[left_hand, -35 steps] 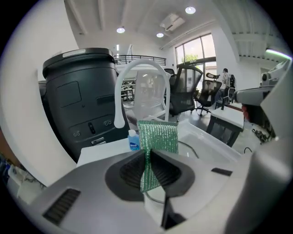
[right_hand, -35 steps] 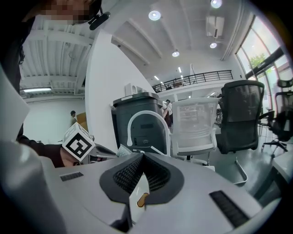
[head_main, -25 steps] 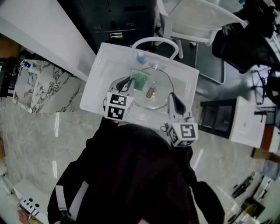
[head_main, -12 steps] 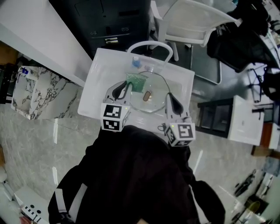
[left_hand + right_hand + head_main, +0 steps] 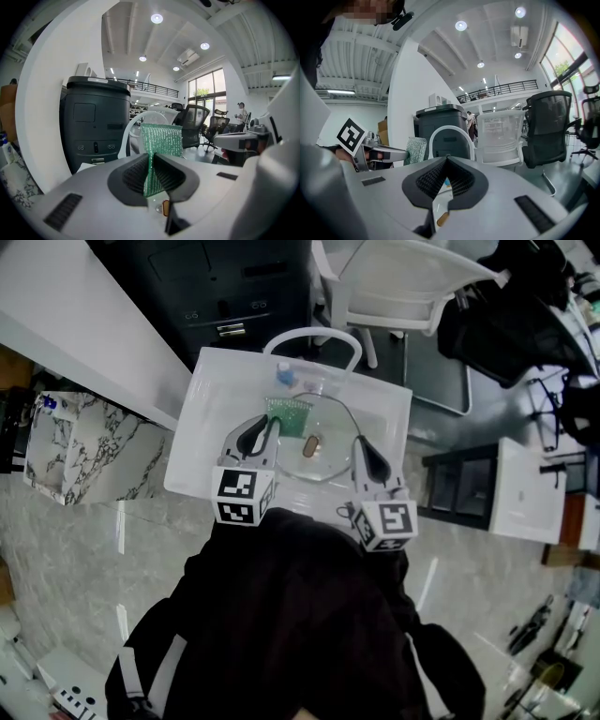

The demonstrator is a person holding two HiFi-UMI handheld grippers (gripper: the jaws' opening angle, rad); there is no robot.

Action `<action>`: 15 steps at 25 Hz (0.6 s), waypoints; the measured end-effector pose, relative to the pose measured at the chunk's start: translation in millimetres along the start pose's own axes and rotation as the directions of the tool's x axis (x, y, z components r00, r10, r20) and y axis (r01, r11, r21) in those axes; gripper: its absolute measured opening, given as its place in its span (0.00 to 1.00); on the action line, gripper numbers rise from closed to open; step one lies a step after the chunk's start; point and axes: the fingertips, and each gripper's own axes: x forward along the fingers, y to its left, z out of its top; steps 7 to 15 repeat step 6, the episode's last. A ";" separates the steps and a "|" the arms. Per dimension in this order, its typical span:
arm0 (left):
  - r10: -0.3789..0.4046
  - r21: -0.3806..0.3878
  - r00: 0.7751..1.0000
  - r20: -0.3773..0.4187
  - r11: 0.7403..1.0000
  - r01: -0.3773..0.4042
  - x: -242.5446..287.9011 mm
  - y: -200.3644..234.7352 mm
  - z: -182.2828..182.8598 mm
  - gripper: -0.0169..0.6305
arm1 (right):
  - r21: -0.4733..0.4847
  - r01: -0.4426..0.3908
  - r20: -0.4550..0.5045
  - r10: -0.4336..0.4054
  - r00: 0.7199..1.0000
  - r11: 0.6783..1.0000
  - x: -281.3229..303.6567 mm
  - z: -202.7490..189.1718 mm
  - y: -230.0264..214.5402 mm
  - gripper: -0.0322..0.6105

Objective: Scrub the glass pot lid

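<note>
scrub pad [image 5: 287, 414] sat clamped in my left gripper [image 5: 151, 157], just over the left edge of the glass lid [image 5: 330, 432] — my right gripper [image 5: 446, 160] pinched its right rim, i judged.

The lower edge of the green sponge [image 5: 161, 140] is hidden within the left gripper [image 5: 151, 161]. The small bottle's [image 5: 284, 377] label cannot be read.

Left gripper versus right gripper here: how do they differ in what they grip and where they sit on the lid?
The left gripper clamps a green scouring pad that stands up from its jaws; the right gripper looks closed on the thin rim of the glass pot lid. The left gripper is at the lid's left side, the right gripper at its right edge. Both are shut and reach into the white tub.
</note>
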 end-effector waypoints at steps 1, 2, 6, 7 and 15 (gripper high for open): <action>0.001 0.003 1.000 0.002 1.000 -0.001 0.1 -0.7 0.5 0.09 | -0.001 -0.001 0.000 0.001 1.000 1.000 -0.2 -0.1 -0.5 0.05; 0.002 0.007 1.000 0.004 1.000 -0.002 0.2 -1.2 1.0 0.09 | -0.001 -0.003 0.000 0.003 1.000 1.000 -0.4 -0.3 -1.0 0.05; 0.005 0.016 1.000 0.019 1.000 -0.005 0.6 -4.4 3.7 0.09 | 0.006 -0.001 -0.005 0.001 1.000 1.000 -2.3 -2.0 -4.9 0.05; 0.005 0.016 1.000 0.019 1.000 -0.005 0.6 -4.4 3.7 0.09 | 0.006 -0.001 -0.005 0.001 1.000 1.000 -2.3 -2.0 -4.9 0.05; 0.005 0.016 1.000 0.019 1.000 -0.005 0.6 -4.4 3.7 0.09 | 0.006 -0.001 -0.005 0.001 1.000 1.000 -2.3 -2.0 -4.9 0.05</action>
